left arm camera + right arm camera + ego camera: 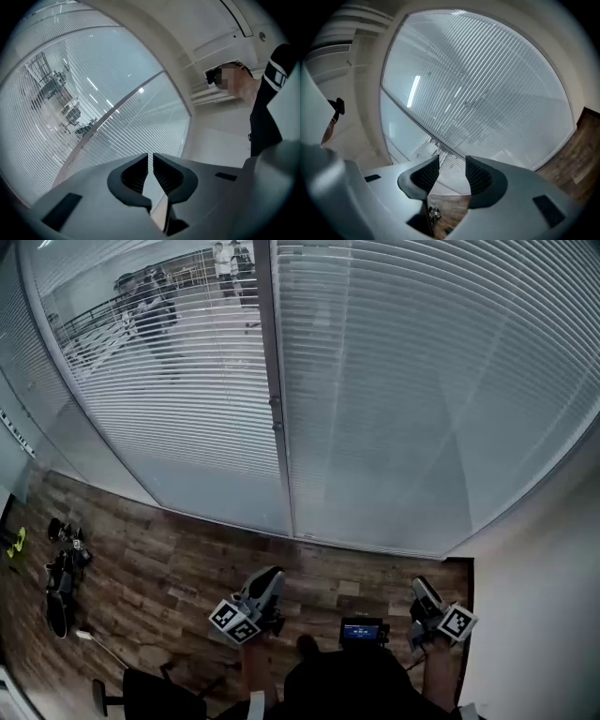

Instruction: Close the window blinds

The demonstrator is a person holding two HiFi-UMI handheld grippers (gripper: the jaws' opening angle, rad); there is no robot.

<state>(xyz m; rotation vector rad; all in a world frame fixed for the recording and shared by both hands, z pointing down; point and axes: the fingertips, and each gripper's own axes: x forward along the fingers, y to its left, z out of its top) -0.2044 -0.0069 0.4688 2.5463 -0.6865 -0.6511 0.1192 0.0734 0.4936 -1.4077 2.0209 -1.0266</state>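
While you hold both grippers low over the wooden floor (pixel 159 568), the window blinds (pixel 375 352) hang ahead of you along its far edge, in two panels split by a vertical frame post (pixel 274 409). The left blind (pixel 159 399) has its slats turned open enough that railings and people show through the glass. The right blind (pixel 422 427) reads as a paler, more even sheet with little showing through.

Your left gripper (pixel 270 579) has its fingers (pixel 135 176) closed together, with only a thin slit between them and nothing held. It tilts upward toward the blinds, well apart from them. Your right gripper (pixel 421 589) has its fingers (pixel 423 176) apart with nothing between them, and it faces the blinds without touching them.

A small device (pixel 362 631) with a blue screen sits between the grippers, close to your body. Dark gear (pixel 64 582) lies near the floor's left edge.
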